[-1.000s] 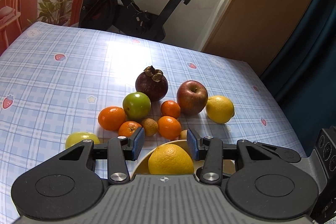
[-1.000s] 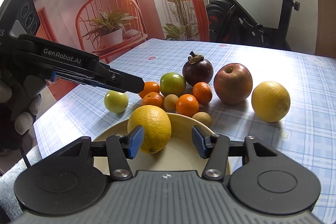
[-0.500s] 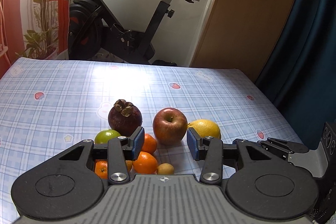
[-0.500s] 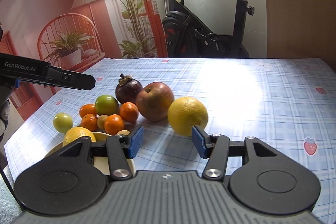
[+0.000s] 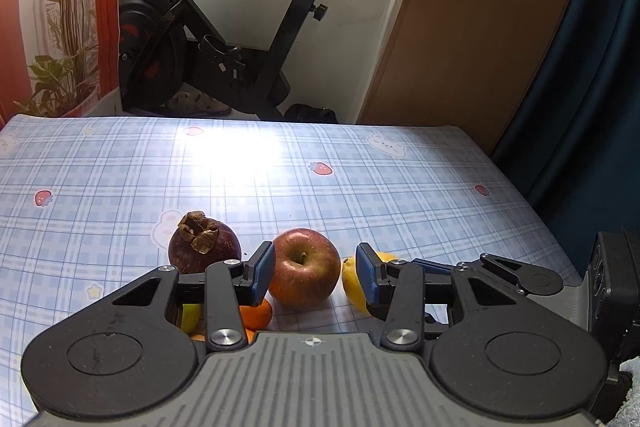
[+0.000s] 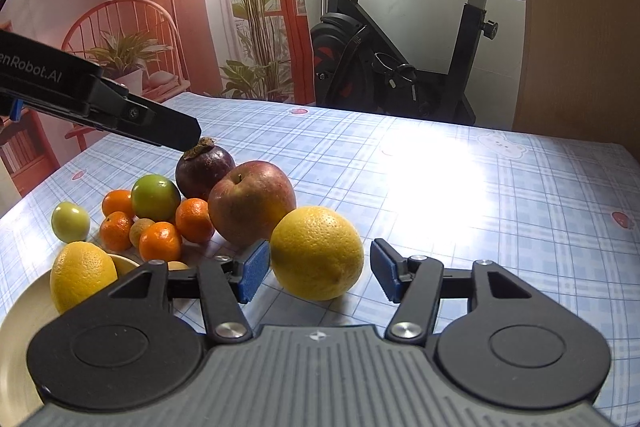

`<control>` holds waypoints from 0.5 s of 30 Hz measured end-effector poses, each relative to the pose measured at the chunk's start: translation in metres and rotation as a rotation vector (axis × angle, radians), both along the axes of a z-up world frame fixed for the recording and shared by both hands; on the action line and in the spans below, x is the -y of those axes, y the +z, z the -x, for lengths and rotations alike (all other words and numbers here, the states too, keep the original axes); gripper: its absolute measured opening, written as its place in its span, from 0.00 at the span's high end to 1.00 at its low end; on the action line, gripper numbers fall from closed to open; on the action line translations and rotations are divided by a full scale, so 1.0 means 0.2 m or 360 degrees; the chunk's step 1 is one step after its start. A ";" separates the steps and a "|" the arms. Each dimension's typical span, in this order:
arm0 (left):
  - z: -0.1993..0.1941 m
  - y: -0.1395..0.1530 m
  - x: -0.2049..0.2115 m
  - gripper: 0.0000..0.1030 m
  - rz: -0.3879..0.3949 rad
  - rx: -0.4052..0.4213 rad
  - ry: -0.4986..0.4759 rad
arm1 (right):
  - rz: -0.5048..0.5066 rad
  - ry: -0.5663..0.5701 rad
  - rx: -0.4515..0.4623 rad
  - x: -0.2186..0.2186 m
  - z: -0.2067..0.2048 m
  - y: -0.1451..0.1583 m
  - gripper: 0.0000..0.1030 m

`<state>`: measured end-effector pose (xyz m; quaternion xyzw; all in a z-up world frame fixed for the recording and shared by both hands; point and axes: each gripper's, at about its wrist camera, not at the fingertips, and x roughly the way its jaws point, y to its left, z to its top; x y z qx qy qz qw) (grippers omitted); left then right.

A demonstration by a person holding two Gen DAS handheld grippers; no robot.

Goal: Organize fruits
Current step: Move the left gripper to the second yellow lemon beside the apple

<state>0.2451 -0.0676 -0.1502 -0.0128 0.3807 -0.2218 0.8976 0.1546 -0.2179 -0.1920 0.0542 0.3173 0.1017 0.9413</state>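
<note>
Table: a blue checked cloth (image 6: 460, 187) with strawberry and bear prints covers it; every fruit sits on its near-left part in the right wrist view.
Exercise bike: it stands behind the table's far edge (image 5: 224, 39), at 12 o'clock from the fruit.
Plate: a cream plate (image 6: 16, 327) lies at 8 o'clock in the right wrist view and carries one yellow citrus (image 6: 82, 277) on its far side.
Right gripper: the right gripper (image 6: 320, 273) is spread wide and grasps nothing; the loose yellow citrus (image 6: 317, 253) rests on the cloth between its blue pads, closer to the left pad (image 6: 253, 275), with a clear gap to the right pad.
Left gripper: the left gripper (image 5: 316, 277) is also spread and empty; the red apple (image 5: 304, 271) sits on the cloth between its pads, seemingly just beyond the tips. Seen from the right wrist camera, it reaches in from 9 o'clock above the mangosteen.
Red apple: it lies at 10 o'clock from the loose citrus, just beside it.
Mangosteen: dark purple (image 6: 205, 173), at 11 o'clock from the apple, touching or nearly touching it.
Green fruits: one (image 6: 156, 197) sits left of the mangosteen; a paler one (image 6: 70, 221) lies apart at 9 o'clock of the cluster.
Mandarins: four small orange ones (image 6: 160, 241) crowd in front of the green fruit, near the plate's far rim.
</note>
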 end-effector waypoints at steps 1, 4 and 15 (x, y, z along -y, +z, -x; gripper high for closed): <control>-0.01 -0.01 0.01 0.55 -0.0002 -0.0008 -0.0001 | 0.0003 0.0012 -0.0001 0.00 0.00 -0.01 0.43; -0.03 -0.02 0.02 0.55 -0.0001 -0.0037 -0.0013 | -0.0021 0.0029 0.0005 0.01 0.01 -0.01 0.45; -0.18 -0.12 0.16 0.55 0.0090 -0.0221 -0.0112 | -0.0125 0.0081 0.0005 0.10 0.08 -0.03 0.46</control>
